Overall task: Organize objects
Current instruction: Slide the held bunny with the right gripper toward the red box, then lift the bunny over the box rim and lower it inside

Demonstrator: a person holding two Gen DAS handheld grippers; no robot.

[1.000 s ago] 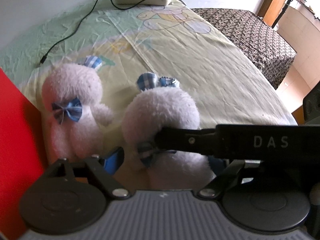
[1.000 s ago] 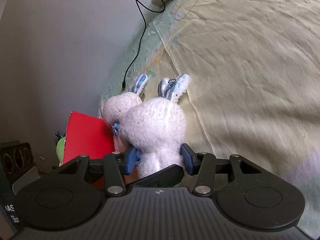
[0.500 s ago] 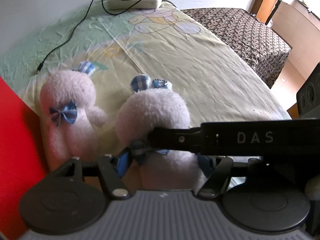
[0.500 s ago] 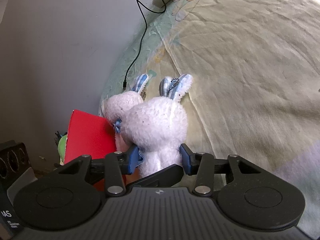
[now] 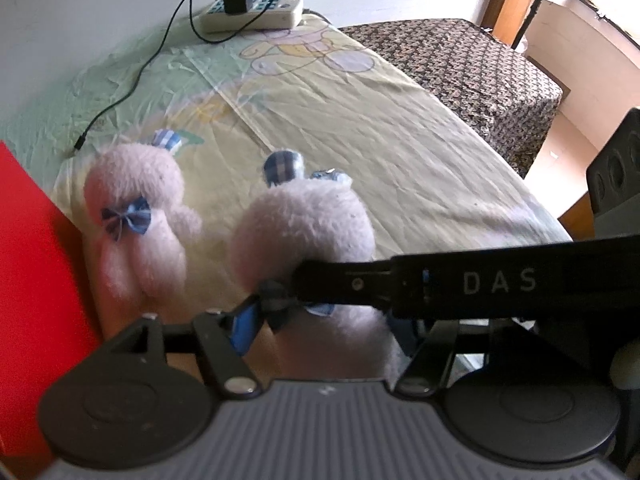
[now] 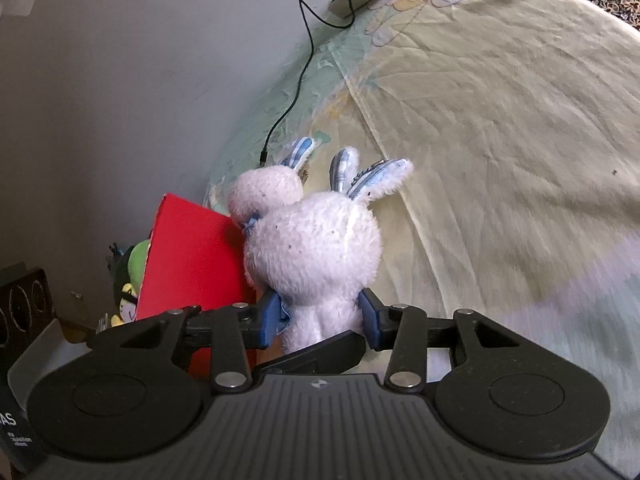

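Two white plush bunnies with blue checked ears and bows lie on the bed sheet. The nearer bunny sits between the blue pads of my right gripper, which is shut on its neck. My left gripper is shut on the same bunny lower down, at its body. The right gripper's black finger crosses the left wrist view in front of the bunny and hides the left gripper's right pad. The second bunny lies just to the left, against a red box.
A white power strip with a black charger and a trailing cable lies at the bed's far end by the wall. A patterned dark cloth covers furniture at the right. A green toy shows behind the red box.
My left gripper's fingers have drawn in around the nearer bunny's body. The right gripper has stayed shut on it. Both views have shifted slightly.
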